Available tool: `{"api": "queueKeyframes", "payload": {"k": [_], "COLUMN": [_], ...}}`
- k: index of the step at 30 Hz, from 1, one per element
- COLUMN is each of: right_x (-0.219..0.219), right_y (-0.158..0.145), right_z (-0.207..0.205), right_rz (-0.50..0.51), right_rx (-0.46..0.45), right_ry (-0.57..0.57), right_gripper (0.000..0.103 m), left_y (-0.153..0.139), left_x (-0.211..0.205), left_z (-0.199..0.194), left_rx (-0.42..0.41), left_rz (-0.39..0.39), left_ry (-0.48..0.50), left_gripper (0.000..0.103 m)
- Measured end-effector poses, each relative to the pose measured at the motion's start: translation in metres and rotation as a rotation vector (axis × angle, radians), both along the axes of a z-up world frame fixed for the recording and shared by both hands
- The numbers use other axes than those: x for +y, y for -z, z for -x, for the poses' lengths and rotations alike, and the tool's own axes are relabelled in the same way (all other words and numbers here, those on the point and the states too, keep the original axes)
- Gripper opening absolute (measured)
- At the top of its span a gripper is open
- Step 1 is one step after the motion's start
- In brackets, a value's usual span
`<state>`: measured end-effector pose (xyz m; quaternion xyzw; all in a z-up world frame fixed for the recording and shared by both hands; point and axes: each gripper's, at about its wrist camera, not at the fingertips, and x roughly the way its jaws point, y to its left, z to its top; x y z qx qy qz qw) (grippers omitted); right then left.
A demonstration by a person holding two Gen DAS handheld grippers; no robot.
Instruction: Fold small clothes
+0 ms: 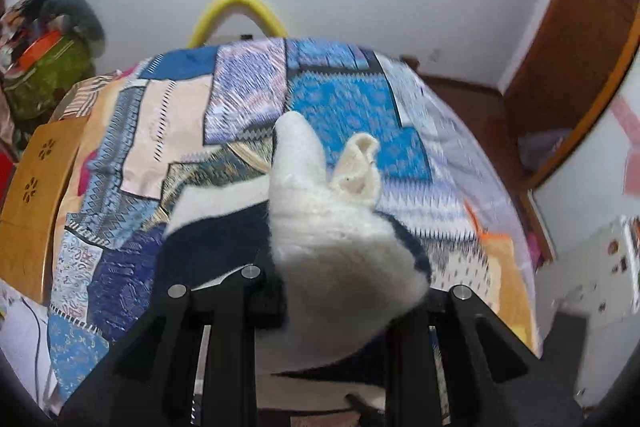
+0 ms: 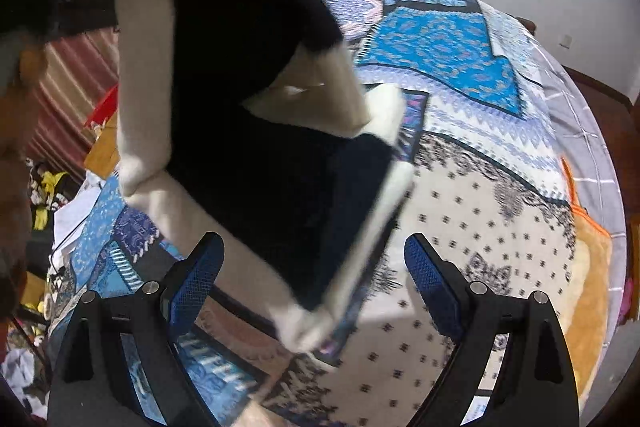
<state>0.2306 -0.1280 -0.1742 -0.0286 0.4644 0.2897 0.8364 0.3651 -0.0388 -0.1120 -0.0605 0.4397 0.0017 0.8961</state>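
The small garment (image 2: pixel 256 131), a navy and cream knit, hangs in the air above the bed (image 2: pixel 480 187), over the near left part of the patchwork cover, with its lower hem just off the sheet or brushing it; motion blur keeps me from telling which. The left tool (image 1: pixel 320 291) has the cream wool bunched up right in front of its camera, and the cloth hides its tips, so I judge it is pinching the knit, though the closed tips themselves are not on show. The right tool (image 2: pixel 312 267) stands spread wide, its blue-padded fingers (image 2: pixel 432 283) well apart and holding nothing, with the garment dangling just ahead of them.

The risk I see is that the whole weight hangs from one bunched grip. A thick fuzzy knit like this can slide out of a pinch that caught only a fold, and then it drops in a heap and any fold made is lost. The loose sleeve (image 1: pixel 356 167) is sticking up and could tuck under the body as the piece is laid down, leaving a lump. If the right tool closes on the swinging hem it may catch the bed cover along with it and drag the cover. The piece also hangs near the left edge of the bed, so a slip could send it to the floor.

I can read no brand, label or writing anywhere on the garment, the tools or the bedding
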Motion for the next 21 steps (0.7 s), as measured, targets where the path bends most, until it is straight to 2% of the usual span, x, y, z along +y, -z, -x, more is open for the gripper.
{"api": "queueKeyframes", "payload": {"k": [9, 12, 15, 17, 21], "right_x": [-0.019, -0.02, -0.02, -0.021, -0.024], "right_y": [0.008, 0.006, 0.003, -0.001, -0.011], "right_z": [-0.007, -0.004, -0.001, 0.001, 0.007], "right_rz": [0.017, 0.02, 0.026, 0.032, 0.031], "right_rx": [0.031, 0.022, 0.016, 0.011, 0.002], "right_ry": [0.046, 0.045, 0.047, 0.047, 0.052], "right_gripper": [0.09, 0.09, 0.09, 0.09, 0.09], "left_y": [0.022, 0.022, 0.018, 0.013, -0.002], "left_x": [-0.011, -0.009, -0.01, -0.009, -0.006], "left_z": [0.026, 0.033, 0.042, 0.049, 0.069], "left_rx": [0.074, 0.085, 0.088, 0.082, 0.038], "left_rz": [-0.044, -0.045, -0.042, -0.026, -0.033], "left_ry": [0.093, 0.112, 0.139, 0.15, 0.17], "left_gripper": [0.024, 0.03, 0.044, 0.065, 0.074]}}
